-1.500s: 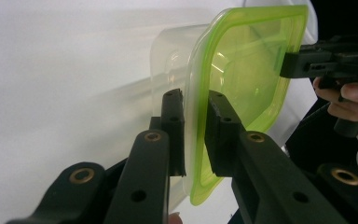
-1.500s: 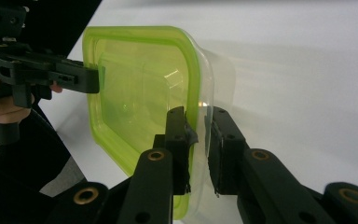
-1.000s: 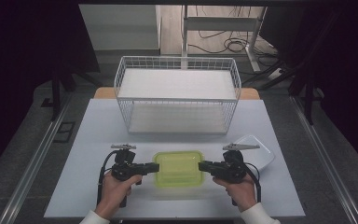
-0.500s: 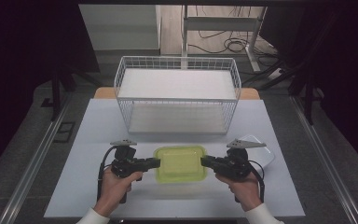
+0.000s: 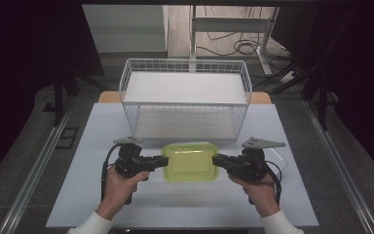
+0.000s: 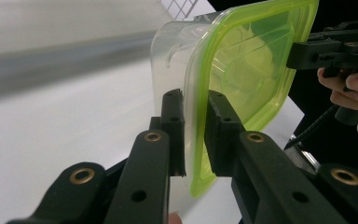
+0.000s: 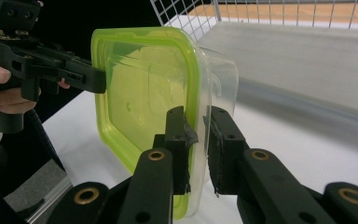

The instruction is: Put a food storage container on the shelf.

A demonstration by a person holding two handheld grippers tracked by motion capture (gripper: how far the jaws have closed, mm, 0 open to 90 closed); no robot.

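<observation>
**Lidded container gripped at both ends**

High view: the green-lidded container point(image 5: 190, 161) sits between the left gripper point(image 5: 159, 161) and right gripper point(image 5: 219, 161), just before the wire basket point(image 5: 185, 83) on the white table point(image 5: 175, 204); left gripper view: jaws clamp the lid's rim point(image 6: 196, 140); right gripper view: jaws pinch the opposite rim point(image 7: 198, 135).

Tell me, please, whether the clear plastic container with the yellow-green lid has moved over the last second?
Yes. The clear plastic container with the yellow-green lid, held between both grippers, has moved away from the person, closer to the white wire basket in the high view.
</observation>
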